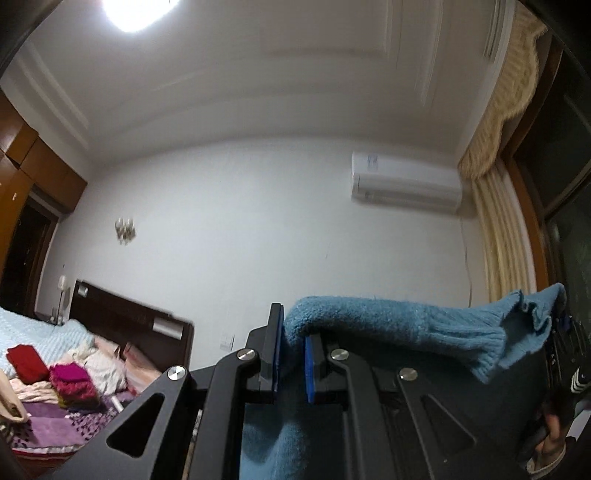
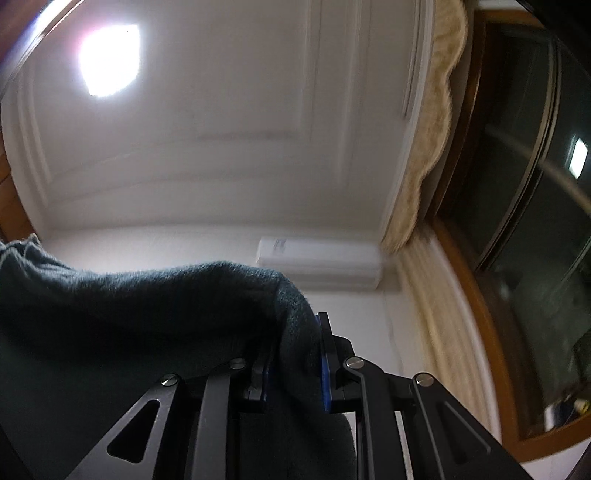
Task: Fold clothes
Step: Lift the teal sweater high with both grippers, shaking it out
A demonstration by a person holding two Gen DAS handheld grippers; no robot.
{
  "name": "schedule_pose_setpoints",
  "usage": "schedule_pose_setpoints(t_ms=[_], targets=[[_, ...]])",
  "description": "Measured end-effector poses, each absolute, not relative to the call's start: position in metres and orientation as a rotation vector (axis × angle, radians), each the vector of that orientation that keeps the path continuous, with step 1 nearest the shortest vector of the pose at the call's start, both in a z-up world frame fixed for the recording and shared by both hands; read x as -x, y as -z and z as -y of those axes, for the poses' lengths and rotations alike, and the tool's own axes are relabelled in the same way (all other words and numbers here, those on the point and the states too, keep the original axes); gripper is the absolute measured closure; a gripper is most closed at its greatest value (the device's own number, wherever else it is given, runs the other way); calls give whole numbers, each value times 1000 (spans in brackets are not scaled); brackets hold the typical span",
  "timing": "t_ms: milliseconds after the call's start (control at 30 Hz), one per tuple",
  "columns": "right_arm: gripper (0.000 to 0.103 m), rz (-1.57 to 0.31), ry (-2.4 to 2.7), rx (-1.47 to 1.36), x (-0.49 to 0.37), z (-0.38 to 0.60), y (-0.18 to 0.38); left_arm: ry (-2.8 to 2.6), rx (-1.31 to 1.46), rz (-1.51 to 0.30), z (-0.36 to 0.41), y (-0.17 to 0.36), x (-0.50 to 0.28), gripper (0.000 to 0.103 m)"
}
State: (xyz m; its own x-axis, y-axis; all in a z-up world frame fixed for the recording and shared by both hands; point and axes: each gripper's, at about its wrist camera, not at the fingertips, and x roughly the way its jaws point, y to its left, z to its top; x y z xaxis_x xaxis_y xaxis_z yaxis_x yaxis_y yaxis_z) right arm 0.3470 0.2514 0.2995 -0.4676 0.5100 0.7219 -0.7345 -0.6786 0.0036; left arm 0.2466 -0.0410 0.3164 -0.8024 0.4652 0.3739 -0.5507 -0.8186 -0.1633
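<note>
Both grippers [image 1: 291, 354] [image 2: 295, 354] clamp one blue sweater [image 1: 388, 325].

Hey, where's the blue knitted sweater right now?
The blue knitted sweater hangs lifted between the left gripper and right gripper, each clamped on it, before the white wall.

Ceiling lamp [image 1: 138, 9] lit, glare washes out its shape. White ceiling [image 1: 258, 74] with moulded panels. White wall [image 1: 240, 221]; air conditioner [image 1: 404, 184] mounted high on it, just beside the cream curtain [image 1: 496, 229]. Scalloped valance [image 1: 517, 85] above the curtain. Dark window [image 2: 535, 184] in a wood frame, reflecting the lamp. Small ornament [image 1: 125, 229] on the wall, blurred. Brown wardrobe [image 1: 33, 162] at left. Dark headboard [image 1: 129, 321] against the wall; bed [image 1: 44, 424] with purple cover.
</note>
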Motion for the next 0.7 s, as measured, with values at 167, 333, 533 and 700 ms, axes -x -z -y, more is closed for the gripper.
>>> schedule_pose_setpoints(t_ms=[167, 333, 533, 700], targets=[[84, 413, -2053, -1024, -385, -236, -315, -2479, -610, 436, 54, -320, -293, 88], [84, 433, -1964, -1083, -414, -228, -314, -2480, -775, 436, 58, -314, -329, 87], [84, 441, -1942, -1027, -415, -233, -302, -2496, -784, 405, 55, -313, -332, 87], [84, 450, -1905, -939, -396, -243, -279, -2529, -692, 371, 38, -303, -307, 84]])
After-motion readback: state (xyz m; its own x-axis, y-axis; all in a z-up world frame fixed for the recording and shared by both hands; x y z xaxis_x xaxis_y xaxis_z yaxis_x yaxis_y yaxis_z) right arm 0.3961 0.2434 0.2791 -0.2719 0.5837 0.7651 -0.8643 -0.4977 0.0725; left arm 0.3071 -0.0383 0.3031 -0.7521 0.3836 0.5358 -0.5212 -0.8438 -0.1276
